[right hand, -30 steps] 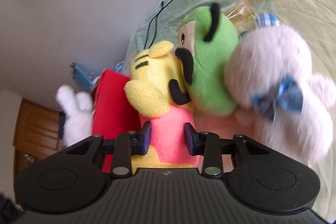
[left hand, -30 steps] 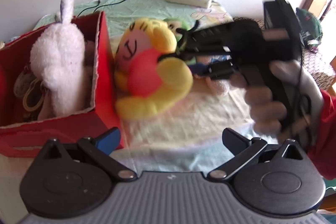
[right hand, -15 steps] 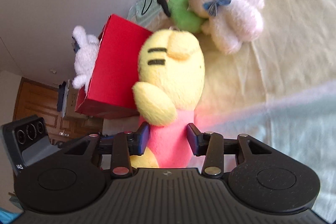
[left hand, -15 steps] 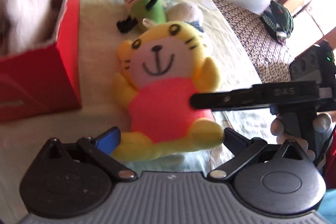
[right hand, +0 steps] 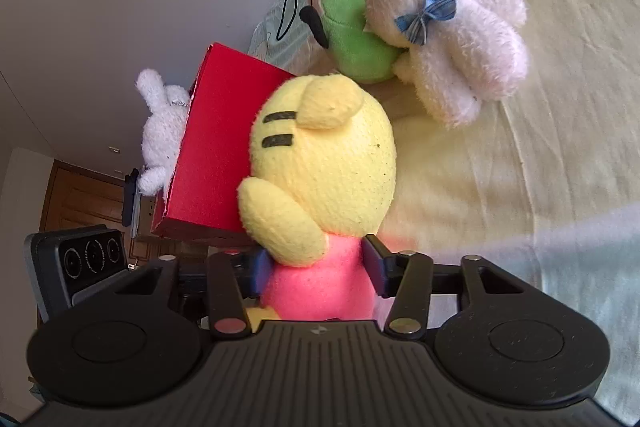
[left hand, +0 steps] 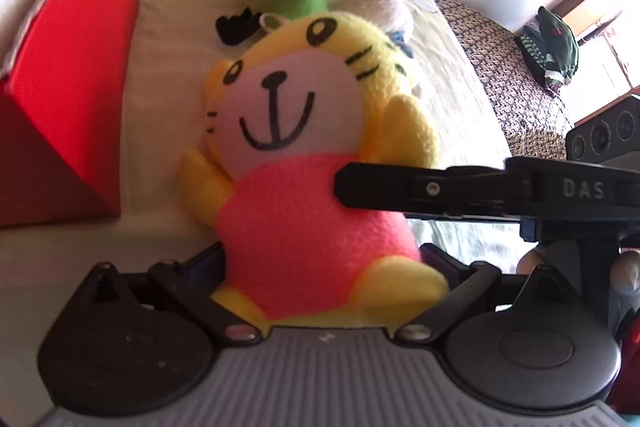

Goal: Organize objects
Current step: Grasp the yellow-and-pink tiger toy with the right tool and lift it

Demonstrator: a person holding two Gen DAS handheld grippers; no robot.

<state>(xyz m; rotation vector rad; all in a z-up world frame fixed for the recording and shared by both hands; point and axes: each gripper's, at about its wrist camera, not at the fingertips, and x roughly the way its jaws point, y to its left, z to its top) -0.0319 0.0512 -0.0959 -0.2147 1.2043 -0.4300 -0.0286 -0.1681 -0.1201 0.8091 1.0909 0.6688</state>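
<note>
Right gripper [right hand: 316,273]: clamped on the pink body of the yellow plush toy [right hand: 324,171], a finger on each side.
Yellow plush toy: seen from behind, head up, near the camera.
Red box [right hand: 224,143]: just left of the toy, farther back.
White plush rabbit [right hand: 160,131]: sticks out of the box's far left side.
Green plush toy [right hand: 356,35]: far, on the bedsheet [right hand: 540,147].
Pale pink plush toy [right hand: 452,39]: touching the green one's right side, blue bow on its head.
Left gripper: only its camera block [right hand: 80,263] shows, near left.

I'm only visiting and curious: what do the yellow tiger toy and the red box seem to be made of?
The yellow tiger toy looks like soft fleece plush, stuffed: its surface is nappy and matte, and its pink body bulges between the right gripper fingers. The red box seems to be cardboard with a smooth matte red skin; a pale, slightly ragged edge shows along its top, though I can't be sure.
</note>
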